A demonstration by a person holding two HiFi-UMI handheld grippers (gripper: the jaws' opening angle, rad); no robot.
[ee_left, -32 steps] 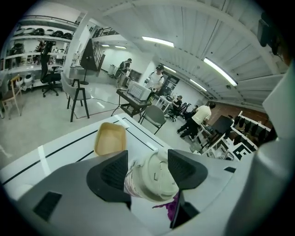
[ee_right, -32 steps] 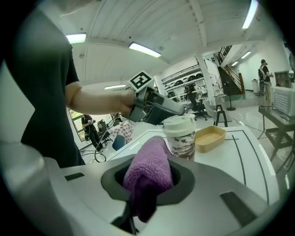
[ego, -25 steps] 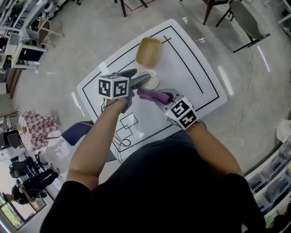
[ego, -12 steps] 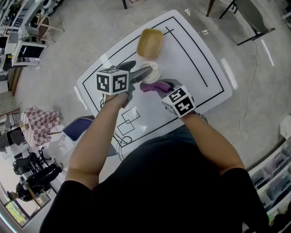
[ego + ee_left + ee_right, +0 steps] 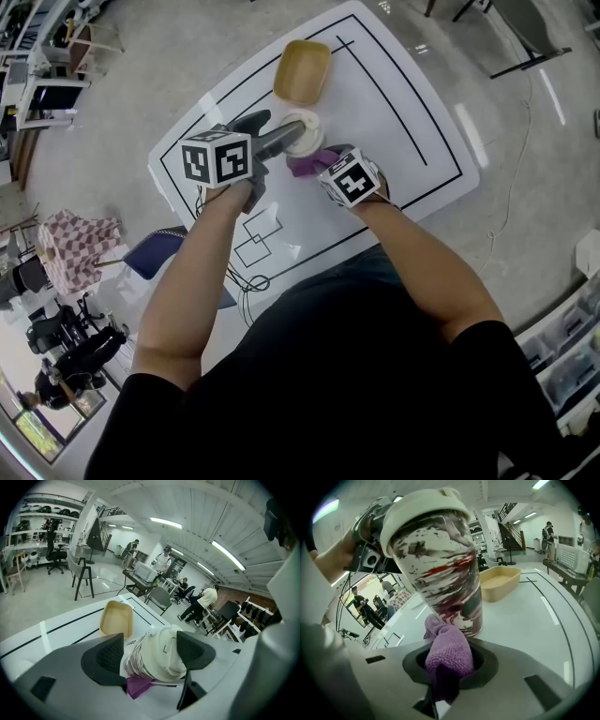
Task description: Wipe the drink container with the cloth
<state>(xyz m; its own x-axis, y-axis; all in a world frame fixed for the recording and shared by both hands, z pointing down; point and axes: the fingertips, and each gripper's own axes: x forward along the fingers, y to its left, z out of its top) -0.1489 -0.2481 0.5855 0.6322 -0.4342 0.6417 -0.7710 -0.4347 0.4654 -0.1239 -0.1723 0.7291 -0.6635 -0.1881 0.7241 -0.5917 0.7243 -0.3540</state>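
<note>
A drink cup [image 5: 302,134] with a white lid and a dark, red-streaked wrap leans on the white table [image 5: 403,112]. My left gripper [image 5: 279,133] is shut on its upper part, one pad on each side [image 5: 112,653]. Its jaws have widened a little within the last second, with the cup [image 5: 159,656] still between them. My right gripper [image 5: 323,161] is shut on a bunched purple cloth [image 5: 447,656]. The cloth touches the cup's lower side [image 5: 440,559] near its base. A corner of the cloth [image 5: 138,686] shows under the cup.
A tan tray [image 5: 302,71] sits just beyond the cup, also visible as a tray [image 5: 499,583] to the right. Black lines mark the table. A checkered bundle [image 5: 75,258] and a blue seat [image 5: 159,267] stand on the floor at left. People stand far back.
My right gripper has come down with the cloth, from level with the cup's upper part to its base. The left gripper and cup have stayed in place.
</note>
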